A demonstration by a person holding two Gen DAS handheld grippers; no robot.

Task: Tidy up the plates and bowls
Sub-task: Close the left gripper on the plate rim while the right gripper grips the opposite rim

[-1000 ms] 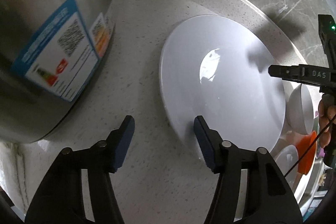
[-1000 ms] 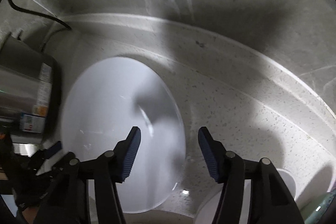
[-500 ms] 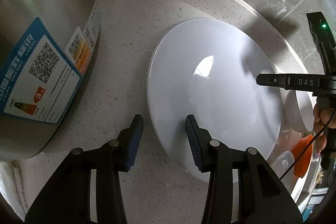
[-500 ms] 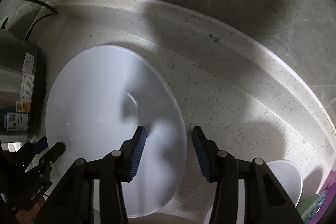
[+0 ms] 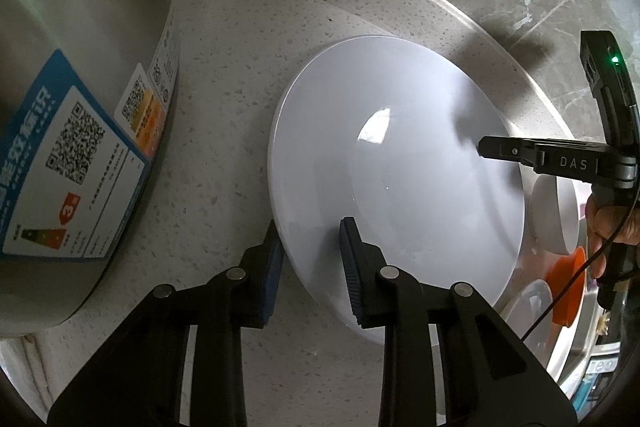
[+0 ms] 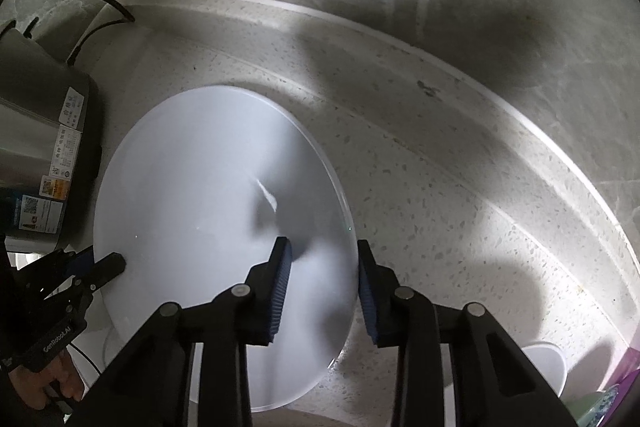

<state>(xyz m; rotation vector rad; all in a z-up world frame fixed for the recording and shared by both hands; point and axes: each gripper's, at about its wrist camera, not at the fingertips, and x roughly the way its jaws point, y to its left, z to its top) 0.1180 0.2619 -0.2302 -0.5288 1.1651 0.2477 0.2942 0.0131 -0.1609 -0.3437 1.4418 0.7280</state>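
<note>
Both hand-held grippers have narrowed, closing astride the white plate rim.

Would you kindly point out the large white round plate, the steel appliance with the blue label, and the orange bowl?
large white round plate (image 5: 400, 163), left wrist view, centre of its face.
steel appliance with the blue label (image 5: 80, 27), left wrist view, bare side wall.
orange bowl (image 5: 568, 283), left wrist view, visible rim.
</note>
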